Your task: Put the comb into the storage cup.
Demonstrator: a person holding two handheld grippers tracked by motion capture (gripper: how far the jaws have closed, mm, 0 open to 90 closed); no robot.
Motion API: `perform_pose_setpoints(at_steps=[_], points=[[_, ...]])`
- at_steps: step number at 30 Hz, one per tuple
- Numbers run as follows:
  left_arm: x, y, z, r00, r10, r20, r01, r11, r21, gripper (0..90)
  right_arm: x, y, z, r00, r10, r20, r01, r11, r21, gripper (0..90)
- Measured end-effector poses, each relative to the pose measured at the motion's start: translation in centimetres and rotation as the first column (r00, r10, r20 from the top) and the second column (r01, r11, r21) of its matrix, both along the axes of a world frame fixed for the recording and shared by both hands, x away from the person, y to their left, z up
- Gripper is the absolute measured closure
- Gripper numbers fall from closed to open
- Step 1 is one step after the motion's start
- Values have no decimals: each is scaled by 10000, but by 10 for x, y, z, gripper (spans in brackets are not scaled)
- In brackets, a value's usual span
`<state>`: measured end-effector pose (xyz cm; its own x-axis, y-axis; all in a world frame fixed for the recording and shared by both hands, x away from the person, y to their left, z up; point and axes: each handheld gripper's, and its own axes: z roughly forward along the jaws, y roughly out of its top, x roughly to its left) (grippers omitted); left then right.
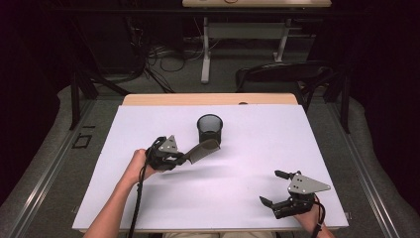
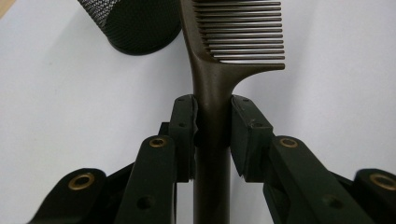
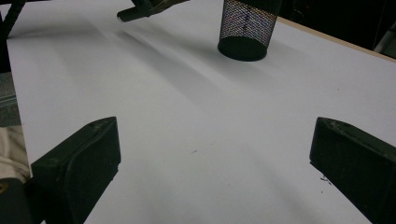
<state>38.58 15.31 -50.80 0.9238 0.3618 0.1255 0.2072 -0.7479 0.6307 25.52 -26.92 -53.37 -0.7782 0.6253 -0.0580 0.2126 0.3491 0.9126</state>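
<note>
A dark brown comb [image 1: 203, 150] juts from my left gripper [image 1: 184, 157], which is shut on its handle; the toothed end reaches up to the rim of a black mesh cup [image 1: 210, 129]. In the left gripper view both pads clamp the comb handle [image 2: 212, 88] at my left gripper [image 2: 212, 123], the teeth point right, and the mesh cup [image 2: 135, 23] lies beyond at upper left. My right gripper [image 1: 272, 187] rests near the table's front right, open with nothing between its fingers. From my right gripper [image 3: 215, 163] the mesh cup [image 3: 247, 28] stands far ahead.
A white sheet [image 1: 247, 163] covers the table, with a wooden strip [image 1: 208, 99] showing at the far edge. A dark chair [image 1: 287, 74] and a desk frame [image 1: 205, 54] stand behind the table. A forearm comes in from the bottom left.
</note>
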Motion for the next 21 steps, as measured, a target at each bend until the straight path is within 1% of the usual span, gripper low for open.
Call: perform_pose_setpoints(at_steps=[4, 7, 9, 12, 17, 18, 19, 20, 21], points=[[-2, 1, 1, 10000, 25, 29, -25, 9999, -145, 718, 0, 0, 0, 10000, -14, -1, 14, 10000, -24, 16], [-5, 5, 3, 9999, 81, 94, -78, 9994, -333, 718, 0, 0, 0, 10000, -7, 27, 7, 10000, -16, 16], [-7, 7, 2, 9999, 138, 66, -135, 9986, -507, 718, -1, 0, 0, 10000, -25, 64, 24, 10000, 43, 16], [-8, 10, 2, 9997, 225, 71, -220, 9982, -555, 718, 0, -1, 1, 10000, -19, 73, 19, 10000, -13, 16], [-8, 12, 2, 9990, 412, 152, -399, 9962, -772, 718, 0, 0, 0, 10000, -26, 71, 27, 10000, -22, 16], [-8, 12, 2, 9988, 449, 173, -435, 9962, -758, 718, 0, 0, 0, 10000, -30, 59, 30, 10000, -20, 16], [-8, 12, 3, 9988, 464, 169, -449, 9957, -812, 718, 0, 0, 0, 10000, -32, 69, 32, 10000, -21, 16], [-8, 12, 3, 9986, 495, 172, -477, 9943, -949, 718, 0, 0, 0, 10000, -37, 53, 37, 10000, -8, 16], [-8, 11, 3, 9984, 538, 196, -517, 9940, -963, 718, 0, 0, 0, 10000, -57, 14, 57, 10000, 9, 16]])
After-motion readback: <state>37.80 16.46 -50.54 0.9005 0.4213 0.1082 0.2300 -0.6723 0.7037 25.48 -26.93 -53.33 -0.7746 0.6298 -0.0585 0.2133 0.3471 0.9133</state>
